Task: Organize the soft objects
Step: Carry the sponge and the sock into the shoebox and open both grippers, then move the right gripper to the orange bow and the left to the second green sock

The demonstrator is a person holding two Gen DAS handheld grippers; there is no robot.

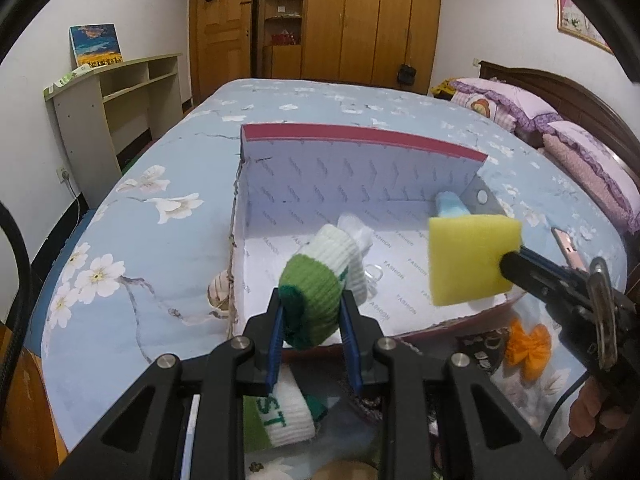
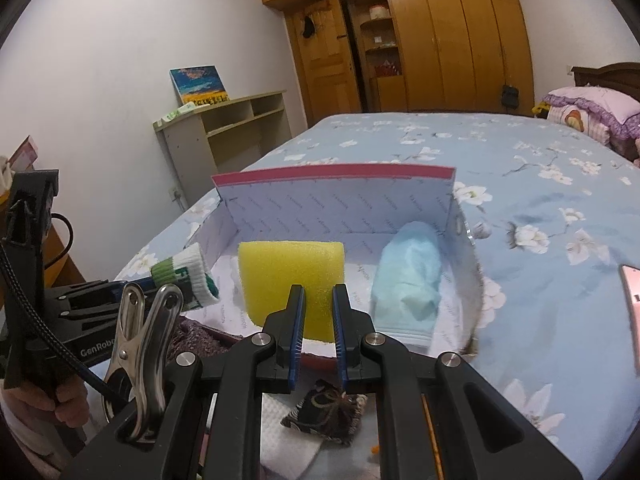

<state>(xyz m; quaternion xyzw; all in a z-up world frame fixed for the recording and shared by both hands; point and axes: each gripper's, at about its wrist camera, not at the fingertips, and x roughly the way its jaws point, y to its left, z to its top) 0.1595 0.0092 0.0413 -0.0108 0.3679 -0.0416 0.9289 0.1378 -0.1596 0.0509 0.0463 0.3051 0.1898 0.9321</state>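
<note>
So the bed (image 1: pixel 168 184) with the blue flowery sheet is my whole work area, and the big open box (image 1: pixel 360 148) with the red rim sits in the middle of it as the drop-off spot. I'd say I'm roughly midway: a light blue cloth (image 2: pixel 408 280) is already lying in the right side of the box, and something white and bunched (image 1: pixel 356 232) sits on the box floor further left, though I can't tell what it is since the sock blocks most of it. My right gripper (image 2: pixel 319 292) is pinched shut on the yellow sponge (image 2: pixel 290 276), holding it above the near part of the box. My left gripper (image 1: pixel 312 304) is clamped around a rolled green and white sock (image 1: pixel 320 280), hovering over the near left edge. Both look ready to drop in, just my guess. Still left outside, on the near side: another green and white sock (image 1: pixel 276 416), an orange fluffy thing (image 1: pixel 528 344), a dark patterned pouch (image 2: pixel 324 408) and a white cloth (image 2: pixel 288 444) under it. My grippers cut most of those off, so there may be more down there. A pink phone (image 2: pixel 632 300) is half out of view at the right.
</note>
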